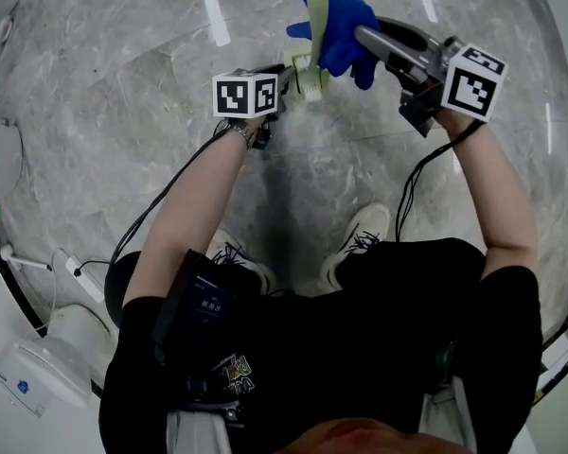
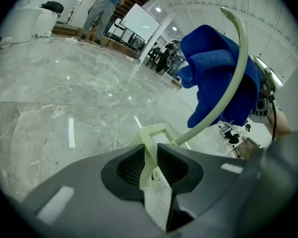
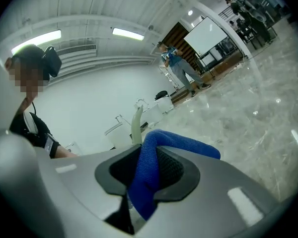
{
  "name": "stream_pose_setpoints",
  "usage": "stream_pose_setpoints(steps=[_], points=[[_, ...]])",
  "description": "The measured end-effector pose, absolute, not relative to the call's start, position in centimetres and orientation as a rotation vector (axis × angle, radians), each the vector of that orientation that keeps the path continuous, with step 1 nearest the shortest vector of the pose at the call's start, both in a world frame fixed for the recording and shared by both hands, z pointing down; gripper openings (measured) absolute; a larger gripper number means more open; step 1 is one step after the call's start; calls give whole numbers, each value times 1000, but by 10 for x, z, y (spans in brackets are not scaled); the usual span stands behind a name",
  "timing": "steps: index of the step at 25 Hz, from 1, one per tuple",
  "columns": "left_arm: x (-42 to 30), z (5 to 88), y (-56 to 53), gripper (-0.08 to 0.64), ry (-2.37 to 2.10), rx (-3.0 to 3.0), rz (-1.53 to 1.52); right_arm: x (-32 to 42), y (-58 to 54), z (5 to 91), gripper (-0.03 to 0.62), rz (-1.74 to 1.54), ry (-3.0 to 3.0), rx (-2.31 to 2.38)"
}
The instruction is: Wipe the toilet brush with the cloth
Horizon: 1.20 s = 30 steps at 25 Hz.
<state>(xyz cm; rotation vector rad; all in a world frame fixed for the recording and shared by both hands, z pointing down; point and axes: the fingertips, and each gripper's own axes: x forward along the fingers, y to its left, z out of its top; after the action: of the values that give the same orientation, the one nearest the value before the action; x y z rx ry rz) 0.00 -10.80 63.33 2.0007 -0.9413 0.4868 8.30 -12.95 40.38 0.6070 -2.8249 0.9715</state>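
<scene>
Blue cloth [image 3: 186,147] in right claw [image 3: 145,175] grip

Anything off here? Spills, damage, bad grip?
Nothing stands out. The left claw is shut on the brush, the right claw on the cloth, which sits beside the brush.

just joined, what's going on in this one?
A person is standing over a marble floor with a gripper in each hand. The left gripper is clamped on the lower end of a pale green toilet brush, whose curved handle points up and away. The right gripper pinches a blue cloth and holds it against the handle partway up. Wiping looks under way, with both items held up in the air.
</scene>
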Motion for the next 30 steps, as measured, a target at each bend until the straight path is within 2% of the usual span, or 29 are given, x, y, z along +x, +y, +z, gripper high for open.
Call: stream_pose_setpoints(steps=[3, 8, 11, 14, 16, 18, 21, 25, 27, 28, 30], points=[[-3, 636, -107, 96, -938, 1973, 454, 100, -140, 417, 95, 955, -2806, 737], [-14, 621, -118, 102, -947, 2005, 380, 154, -146, 538, 95, 1059, -2463, 1066], [-27, 611, -127, 110, -1004, 2022, 354, 164, -130, 606, 95, 1022, -2268, 1069], [-34, 602, -129, 114, -1025, 2051, 398, 160, -116, 638, 95, 934, -2183, 1017], [-34, 594, -126, 162, -968, 2103, 458, 154, -113, 641, 98, 918, -2182, 997], [-37, 584, -125, 198, -904, 2183, 575, 148, -114, 643, 125, 913, -2188, 986], [-53, 571, -131, 207, -869, 2274, 744, 147, -109, 645, 217, 843, -2168, 959], [-71, 556, -132, 222, -818, 2336, 856, 156, -106, 626, 278, 731, -2180, 1007], [-73, 548, -128, 227, -768, 2391, 933, 164, -107, 612, 241, 672, -2184, 1045], [-74, 541, -126, 227, -752, 2421, 961, 168, -110, 604, 150, 640, -2180, 1070], [-77, 521, -124, 225, -764, 2466, 943, 175, -120, 581, 56, 598, -2175, 1144]])
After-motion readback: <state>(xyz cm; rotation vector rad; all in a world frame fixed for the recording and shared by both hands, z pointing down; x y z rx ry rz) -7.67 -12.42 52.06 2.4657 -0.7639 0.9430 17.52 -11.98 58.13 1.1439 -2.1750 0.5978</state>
